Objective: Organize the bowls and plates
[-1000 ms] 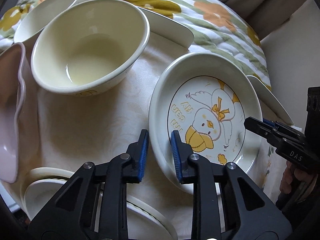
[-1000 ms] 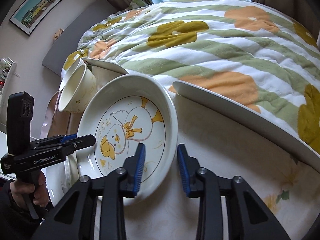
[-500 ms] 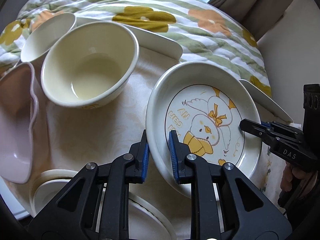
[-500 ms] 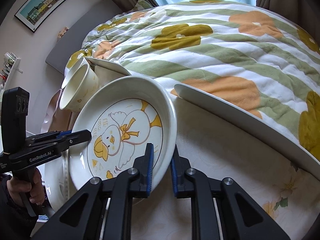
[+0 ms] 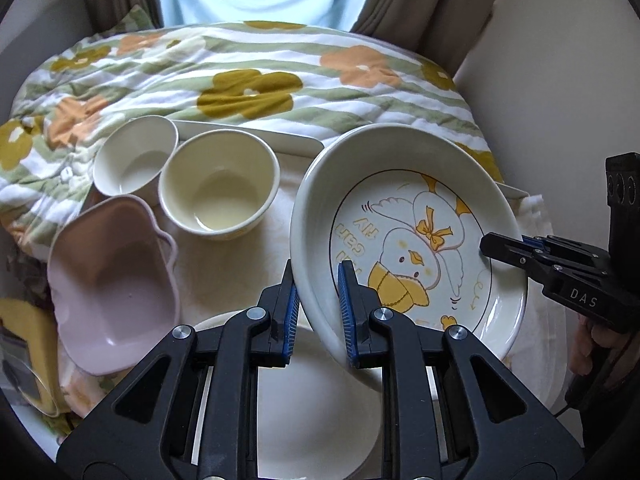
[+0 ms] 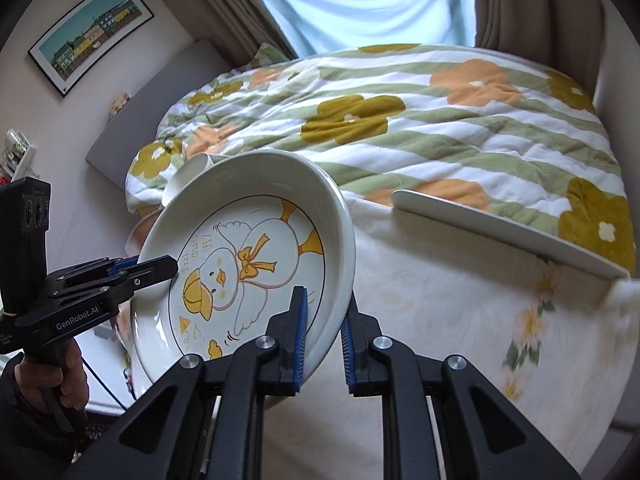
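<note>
duck plate (image 5: 404, 240) rim clamped, 2 grippers

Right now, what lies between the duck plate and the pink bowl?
In the left wrist view, only bare cream cloth lies between the duck plate and the pink bowl, with the left gripper clamping the plate's near rim.

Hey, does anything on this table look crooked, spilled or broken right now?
Only the duck plate sits askew: it is tilted, pinched by its rim on opposite sides by the left hand-held gripper and the right hand-held gripper. The cream bowl and pink dish sit upright. No spill or chip shows.
</note>
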